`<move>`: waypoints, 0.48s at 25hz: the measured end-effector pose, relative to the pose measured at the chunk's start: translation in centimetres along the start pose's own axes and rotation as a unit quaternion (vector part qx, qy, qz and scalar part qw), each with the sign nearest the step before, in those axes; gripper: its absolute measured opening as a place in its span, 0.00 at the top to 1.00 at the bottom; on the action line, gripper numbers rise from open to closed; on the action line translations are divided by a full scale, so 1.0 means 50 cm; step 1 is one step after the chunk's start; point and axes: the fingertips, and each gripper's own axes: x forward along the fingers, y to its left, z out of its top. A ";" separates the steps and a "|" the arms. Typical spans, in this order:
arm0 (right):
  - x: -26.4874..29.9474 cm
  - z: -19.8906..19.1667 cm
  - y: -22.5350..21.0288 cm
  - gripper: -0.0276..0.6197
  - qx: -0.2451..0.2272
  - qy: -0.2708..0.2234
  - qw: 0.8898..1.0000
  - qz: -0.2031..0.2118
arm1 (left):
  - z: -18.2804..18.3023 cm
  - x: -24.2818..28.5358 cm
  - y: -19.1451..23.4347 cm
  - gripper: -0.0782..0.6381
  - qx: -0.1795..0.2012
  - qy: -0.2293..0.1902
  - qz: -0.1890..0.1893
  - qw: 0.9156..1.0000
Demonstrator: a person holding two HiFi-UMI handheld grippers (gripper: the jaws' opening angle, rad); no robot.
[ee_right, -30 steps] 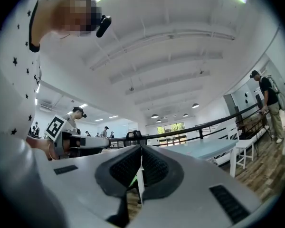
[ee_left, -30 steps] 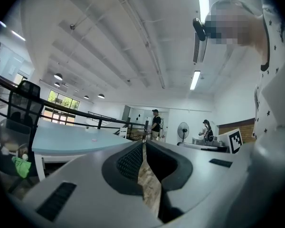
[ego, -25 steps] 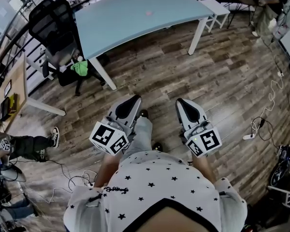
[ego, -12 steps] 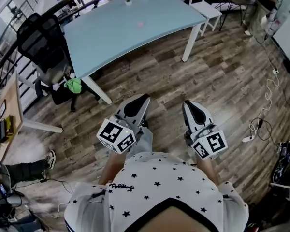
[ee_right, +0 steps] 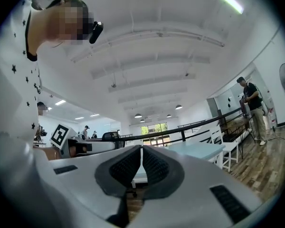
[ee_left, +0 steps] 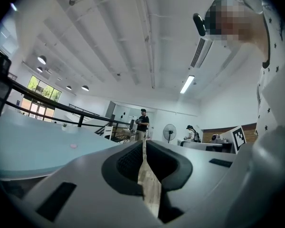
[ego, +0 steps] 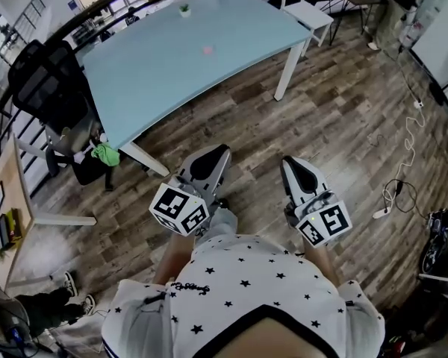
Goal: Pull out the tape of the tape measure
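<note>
Illumination is bright, even and diffuse. Sources are the long white ceiling strip lights and the daylight windows at the far wall. The pale blue glossy tabletop carries a soft sheen. All views show strong fisheye curvature and dark vignetted corners. The grey plastic left gripper renders soft at close range.

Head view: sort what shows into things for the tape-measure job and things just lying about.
Job: left gripper, shut, empty; right gripper, shut, empty; blue table; small pink thing on it, perhaps the tape measure, too small to tell.
Lying about: office chair; green cloth; white chair; power strip.
</note>
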 end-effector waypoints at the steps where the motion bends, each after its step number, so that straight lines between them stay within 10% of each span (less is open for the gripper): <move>1: 0.017 0.002 -0.004 0.95 0.000 0.001 1.000 -0.001 | 0.006 0.006 0.016 0.83 -0.001 0.000 -0.001 1.000; 12: 0.205 0.015 -0.033 0.93 -0.003 0.012 1.000 0.004 | 0.054 0.053 0.190 0.83 -0.002 0.008 0.001 1.000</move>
